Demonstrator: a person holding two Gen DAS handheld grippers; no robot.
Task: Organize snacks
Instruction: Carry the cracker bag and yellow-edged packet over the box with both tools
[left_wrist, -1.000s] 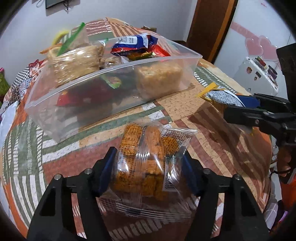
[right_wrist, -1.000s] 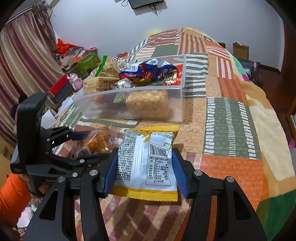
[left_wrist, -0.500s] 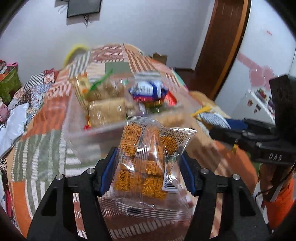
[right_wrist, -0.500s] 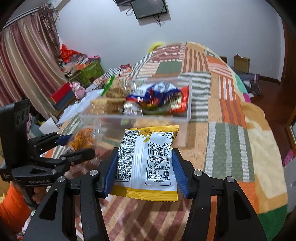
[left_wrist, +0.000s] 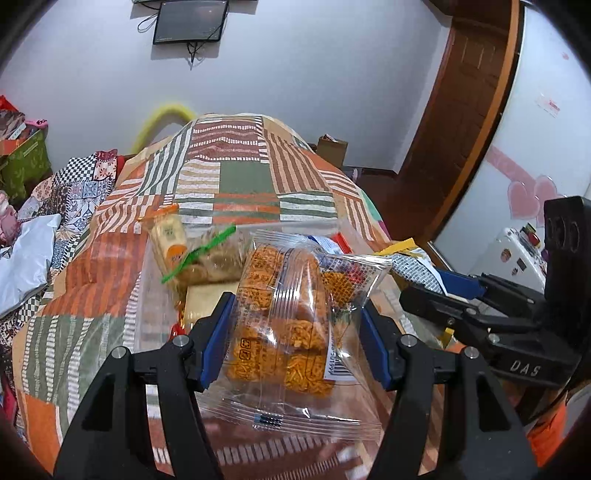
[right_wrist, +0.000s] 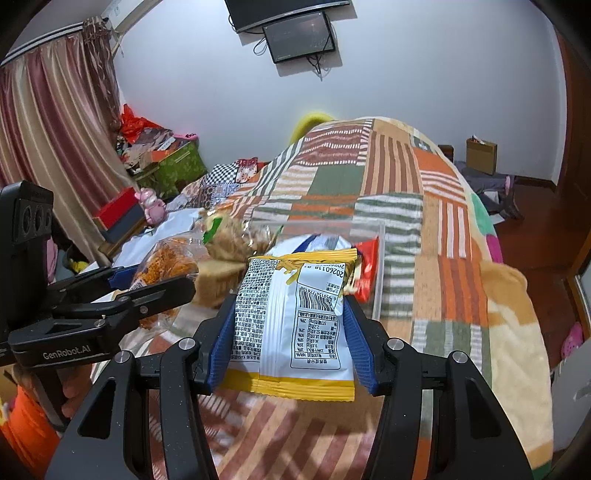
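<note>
A: Clear wrapper, orange sticks inside. Who has that pack (left_wrist: 291, 317)?
B: The left tongs (left_wrist: 295, 332), clamped on both its sides, holding it up over the near end of the bin (left_wrist: 147, 295) on the quilted bed (left_wrist: 236, 177).
A: And to the right?
B: The right tongs (right_wrist: 291, 328) pinch a white-and-yellow pouch (right_wrist: 291, 314), raised before the bin's (right_wrist: 376, 266) near wall. Other snacks (left_wrist: 207, 254) already fill the bin.

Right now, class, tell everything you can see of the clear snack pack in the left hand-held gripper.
The clear pack is a see-through plastic wrapper with crimped ends, holding orange, noodle-like blocks. A white barcode label sits on its right side. It stands roughly upright, clamped at both sides by the blue pads of the left hand-held gripper, in front of the bin.
</note>
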